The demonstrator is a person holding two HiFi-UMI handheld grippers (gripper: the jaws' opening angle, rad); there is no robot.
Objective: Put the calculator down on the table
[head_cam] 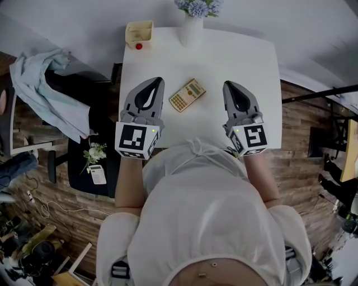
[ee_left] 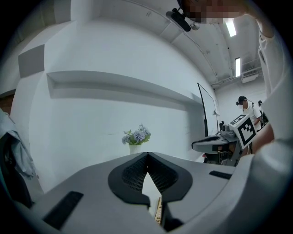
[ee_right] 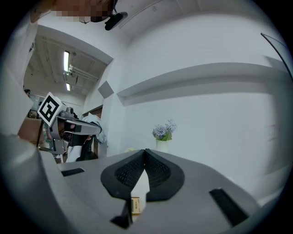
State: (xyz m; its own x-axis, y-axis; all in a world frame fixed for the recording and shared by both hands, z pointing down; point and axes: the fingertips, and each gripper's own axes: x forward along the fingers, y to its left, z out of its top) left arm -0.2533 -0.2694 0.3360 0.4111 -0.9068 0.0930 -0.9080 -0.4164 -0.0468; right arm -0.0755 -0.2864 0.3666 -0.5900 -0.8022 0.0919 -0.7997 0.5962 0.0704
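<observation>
A tan calculator (head_cam: 187,95) lies flat on the white table (head_cam: 246,61), between my two grippers and touched by neither. To its left my left gripper (head_cam: 158,82) hovers over the table with its tips meeting, nothing held. My right gripper (head_cam: 227,85) stands to the calculator's right, its tips also together and empty. In the left gripper view the jaws (ee_left: 147,154) are closed and a sliver of the calculator (ee_left: 158,211) shows low between them. The right gripper view shows the closed jaws (ee_right: 145,151) with the calculator's edge (ee_right: 135,204) beneath.
A white vase with bluish flowers (head_cam: 193,17) stands at the table's far edge, also seen as a vase (ee_left: 134,145) and a vase (ee_right: 161,141) ahead. A small yellow box (head_cam: 139,34) with a red object sits at the far left corner. A black chair (head_cam: 84,95) with cloth is left of the table.
</observation>
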